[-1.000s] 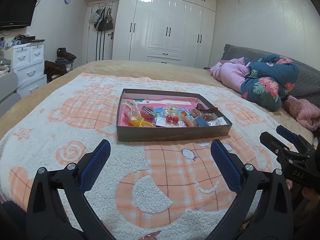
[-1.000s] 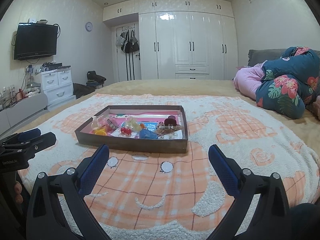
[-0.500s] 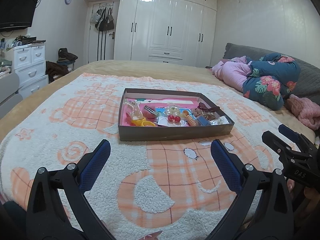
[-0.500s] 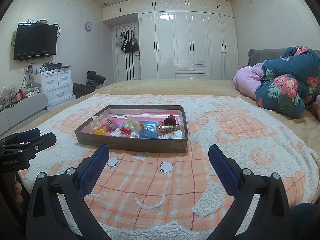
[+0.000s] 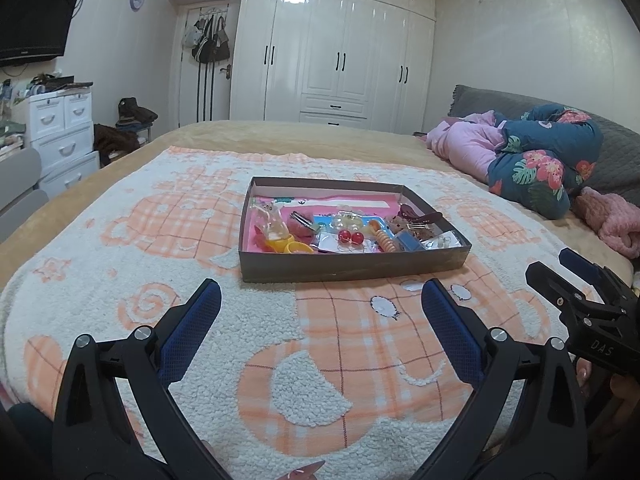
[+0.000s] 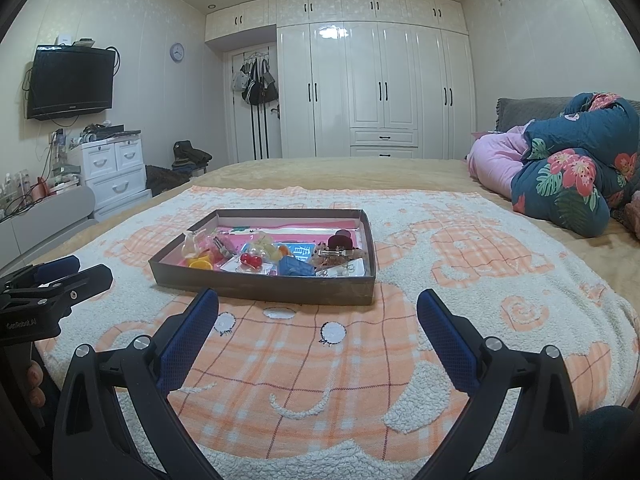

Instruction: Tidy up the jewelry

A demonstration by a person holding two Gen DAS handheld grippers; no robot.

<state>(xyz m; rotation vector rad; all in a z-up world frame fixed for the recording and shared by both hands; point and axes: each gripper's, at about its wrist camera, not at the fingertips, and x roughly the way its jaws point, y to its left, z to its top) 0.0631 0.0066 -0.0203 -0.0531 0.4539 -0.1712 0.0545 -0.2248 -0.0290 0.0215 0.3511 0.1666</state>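
A shallow dark cardboard tray (image 5: 352, 268) with a pink floor lies on the bed blanket and holds several small jewelry and hair pieces: red bead earrings (image 5: 350, 236), a yellow ring (image 5: 297, 247), an orange spiral tie (image 5: 385, 240), a blue box (image 5: 410, 242). The tray also shows in the right wrist view (image 6: 264, 290). My left gripper (image 5: 320, 304) is open and empty, short of the tray's near wall. My right gripper (image 6: 318, 312) is open and empty, also short of the tray.
The tray rests on a white and orange fleece blanket (image 5: 320, 360) on a tan bed. Folded pink and floral bedding (image 5: 532, 160) lies at the right. A white drawer unit (image 6: 112, 168) and a wardrobe (image 6: 372, 88) stand beyond the bed.
Both grippers stay open and nearly still. The left wrist view has drifted slightly, so the tray sits a little higher and to the right.
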